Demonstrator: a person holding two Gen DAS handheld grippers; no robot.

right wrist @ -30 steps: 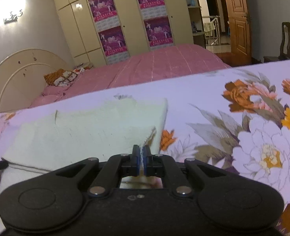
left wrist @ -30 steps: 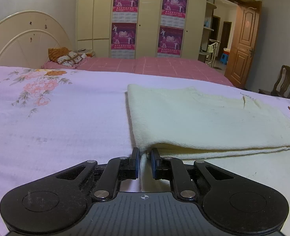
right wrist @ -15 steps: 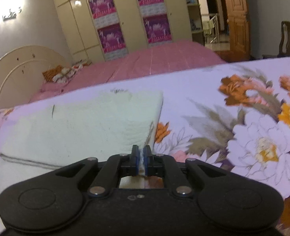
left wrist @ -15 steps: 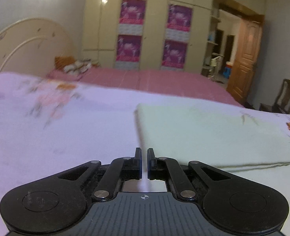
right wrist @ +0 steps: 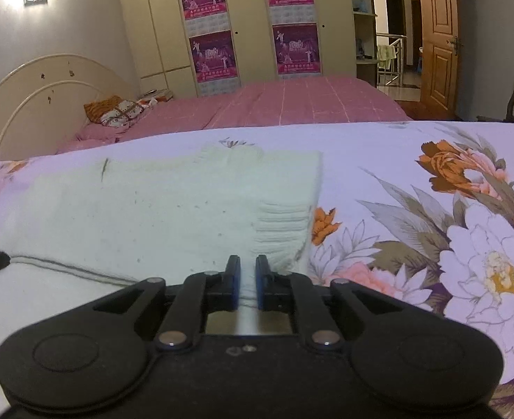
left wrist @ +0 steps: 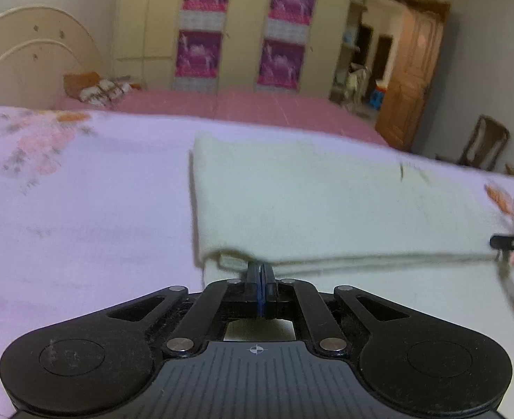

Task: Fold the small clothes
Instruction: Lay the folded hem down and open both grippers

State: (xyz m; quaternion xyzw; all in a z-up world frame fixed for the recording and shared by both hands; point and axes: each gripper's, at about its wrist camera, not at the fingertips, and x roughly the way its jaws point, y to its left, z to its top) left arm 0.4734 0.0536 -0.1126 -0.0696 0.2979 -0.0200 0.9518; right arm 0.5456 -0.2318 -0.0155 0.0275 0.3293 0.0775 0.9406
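The folded garment (left wrist: 326, 202) lies on the flowered sheet (left wrist: 82, 209), straight ahead of the left gripper (left wrist: 261, 270), whose tips meet its near edge. The right gripper (right wrist: 247, 272) sits at the garment's near right corner. Behind the garment stands a second bed (right wrist: 291, 104), then the wardrobe (right wrist: 250, 24); a door (right wrist: 438, 35) is to the right.

The right tool (right wrist: 244, 274), jaws slightly parted, seemingly straddles the folded cream garment's (right wrist: 173, 209) near edge.
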